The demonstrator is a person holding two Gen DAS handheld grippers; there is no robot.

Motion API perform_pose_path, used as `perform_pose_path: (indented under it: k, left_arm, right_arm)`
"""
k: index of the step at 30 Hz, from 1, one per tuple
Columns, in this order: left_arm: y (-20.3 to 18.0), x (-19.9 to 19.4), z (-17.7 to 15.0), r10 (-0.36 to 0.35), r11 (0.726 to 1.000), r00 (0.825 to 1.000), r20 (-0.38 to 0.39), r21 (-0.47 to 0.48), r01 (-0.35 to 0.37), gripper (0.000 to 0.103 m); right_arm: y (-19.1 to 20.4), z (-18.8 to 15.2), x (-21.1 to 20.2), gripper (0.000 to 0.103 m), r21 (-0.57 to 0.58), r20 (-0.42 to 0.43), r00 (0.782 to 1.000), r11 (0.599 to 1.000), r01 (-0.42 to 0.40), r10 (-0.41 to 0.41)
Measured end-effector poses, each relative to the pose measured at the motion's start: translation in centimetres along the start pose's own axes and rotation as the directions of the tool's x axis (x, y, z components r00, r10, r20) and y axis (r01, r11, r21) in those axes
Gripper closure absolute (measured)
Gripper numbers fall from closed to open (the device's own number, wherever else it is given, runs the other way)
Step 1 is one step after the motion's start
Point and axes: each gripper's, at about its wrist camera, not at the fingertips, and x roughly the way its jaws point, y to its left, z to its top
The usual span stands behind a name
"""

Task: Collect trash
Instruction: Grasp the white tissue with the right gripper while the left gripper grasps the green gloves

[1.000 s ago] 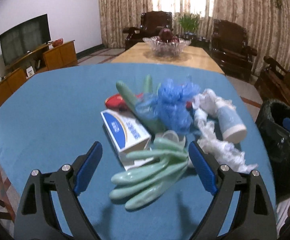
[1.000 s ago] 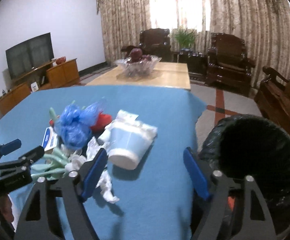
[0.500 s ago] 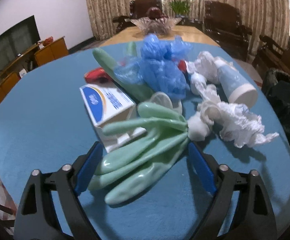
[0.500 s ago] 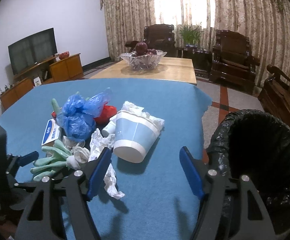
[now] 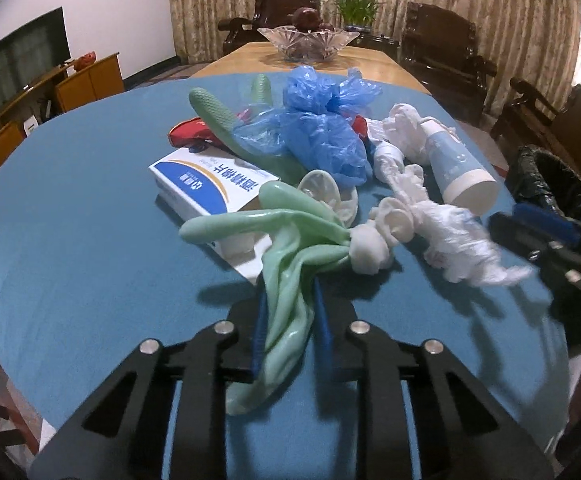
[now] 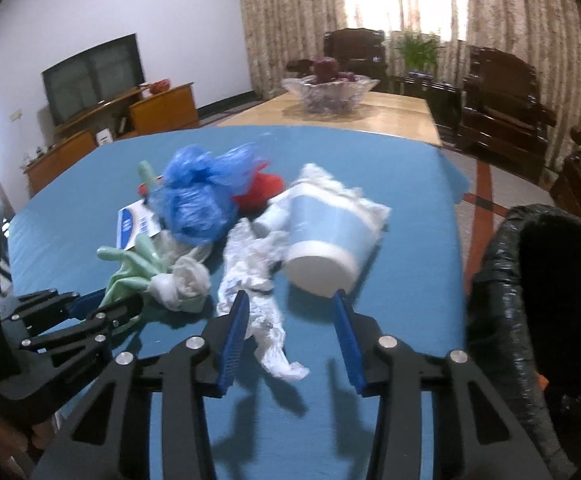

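Note:
A pile of trash lies on the blue table (image 5: 70, 216). My left gripper (image 5: 288, 320) is shut on the cuff of a pale green rubber glove (image 5: 286, 240); it also shows in the right wrist view (image 6: 130, 268). Behind it lie a white and blue box (image 5: 206, 186), a blue plastic bag (image 5: 314, 136), a red wrapper (image 5: 188, 132), white tissue (image 5: 450, 236) and a tipped blue paper cup (image 5: 456, 168). My right gripper (image 6: 290, 336) is open, its fingers around the crumpled tissue (image 6: 250, 272) in front of the cup (image 6: 326, 240).
A black-lined trash bin (image 6: 542, 292) stands off the table's right edge. A wooden table with a glass fruit bowl (image 6: 330, 90) stands behind. Dark armchairs (image 6: 502, 104) line the curtained wall. A TV (image 6: 94, 76) on a cabinet is at left.
My left gripper moved forward and closed on the green glove. My right gripper moved in toward the tissue and cup and narrowed its opening.

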Motion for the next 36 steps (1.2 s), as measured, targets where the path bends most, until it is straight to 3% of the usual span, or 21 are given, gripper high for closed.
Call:
perform_pose_path:
  k: [3, 7, 11, 20, 24, 26, 36]
  left_arm:
    - [-0.1, -0.5, -0.2, -0.008, 1.000, 1.000, 0.001, 0.001, 0.008, 0.086]
    - [-0.1, -0.9, -0.1, -0.007, 1.000, 1.000, 0.003, -0.007, 0.007, 0.086]
    - [0.2, -0.8, 0.0, 0.015, 1.000, 1.000, 0.005, -0.017, -0.015, 0.087]
    - [1.6, -1.2, -0.1, 0.049, 0.998, 0.999, 0.011, -0.038, -0.049, 0.087]
    - [1.8, -1.1, -0.4, 0.051, 0.998, 0.999, 0.008, -0.043, -0.051, 0.087]
    - [1.8, -1.2, -0.4, 0.050, 0.998, 0.999, 0.008, -0.046, -0.050, 0.088]
    - [2.0, -4.4, 1.3, 0.063, 0.996, 0.996, 0.070, -0.069, -0.058, 0.089]
  right_arm:
    - [0.9, -0.3, 0.9, 0.061, -0.029, -0.024, 1.000, 0.999, -0.014, 0.013]
    - [1.2, -0.7, 2.1, 0.072, -0.035, -0.063, 0.998, 0.999, -0.032, 0.030]
    - [1.8, -0.8, 1.9, 0.072, -0.045, -0.068, 0.995, 0.996, -0.072, 0.069]
    - [2.7, -1.0, 3.0, 0.070, -0.059, -0.097, 0.993, 0.995, -0.079, 0.073]
    - [3.3, -1.4, 3.1, 0.088, -0.080, -0.113, 0.991, 0.993, -0.086, 0.077]
    - [3.4, -1.4, 2.8, 0.093, -0.083, -0.113, 0.990, 0.992, -0.094, 0.084]
    - [3.1, 1.0, -2.7, 0.094, -0.074, 0.005, 0.994, 0.991, -0.108, 0.109]
